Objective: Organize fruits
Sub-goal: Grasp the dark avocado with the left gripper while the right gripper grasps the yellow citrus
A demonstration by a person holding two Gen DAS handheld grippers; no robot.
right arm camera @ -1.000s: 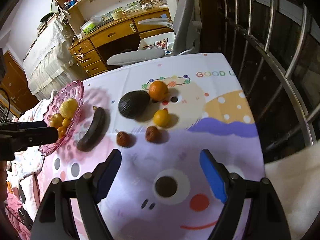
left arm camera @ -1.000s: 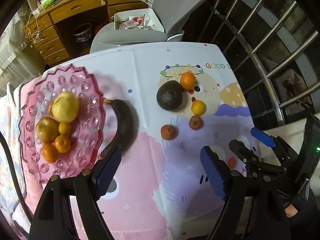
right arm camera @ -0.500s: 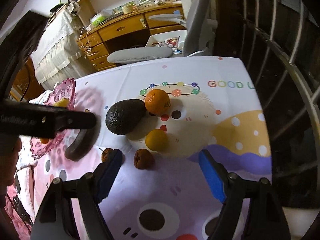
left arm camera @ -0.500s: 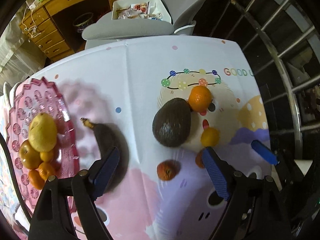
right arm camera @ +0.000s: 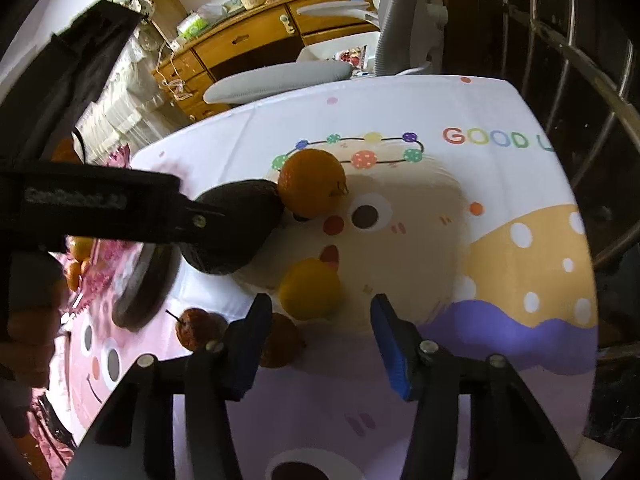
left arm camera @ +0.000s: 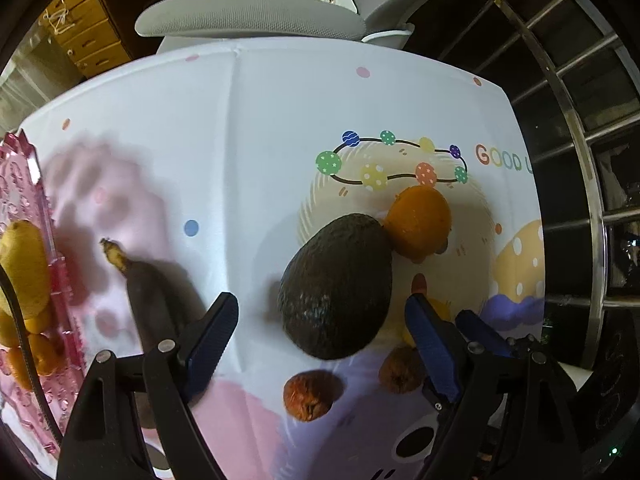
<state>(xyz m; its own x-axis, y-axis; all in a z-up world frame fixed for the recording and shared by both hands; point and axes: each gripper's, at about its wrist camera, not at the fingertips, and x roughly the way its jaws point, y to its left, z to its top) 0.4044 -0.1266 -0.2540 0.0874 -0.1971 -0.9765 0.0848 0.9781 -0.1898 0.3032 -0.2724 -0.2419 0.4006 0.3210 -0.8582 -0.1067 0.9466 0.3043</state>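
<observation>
A dark avocado point(left arm camera: 336, 288) lies on the printed tablecloth against a big orange point(left arm camera: 418, 224). My left gripper point(left arm camera: 320, 336) points down over the avocado and is open. Its blue pads stand either side of the fruit without touching it. A blackened banana point(left arm camera: 152, 304) lies to the left, beside the pink plate point(left arm camera: 22, 184). My right gripper point(right arm camera: 320, 340) is closing its jaws. A small yellow citrus point(right arm camera: 310, 290) sits just past its tips, untouched. Two shrivelled brown fruits point(right arm camera: 196, 328) point(right arm camera: 280, 344) lie by its left finger point(right arm camera: 248, 344).
The pink plate holds a yellow pear-like fruit point(left arm camera: 24, 268) and several small oranges. A grey office chair point(left arm camera: 248, 20) stands past the table's far edge, with wooden drawers point(right arm camera: 248, 44) behind it. Metal window bars point(left arm camera: 580, 140) run along the right. My left gripper's body point(right arm camera: 100, 208) crosses the right wrist view.
Both grippers have come down closer to the fruit. The left one has shifted from near the banana to over the avocado. The right one's jaws have narrowed near the yellow citrus.
</observation>
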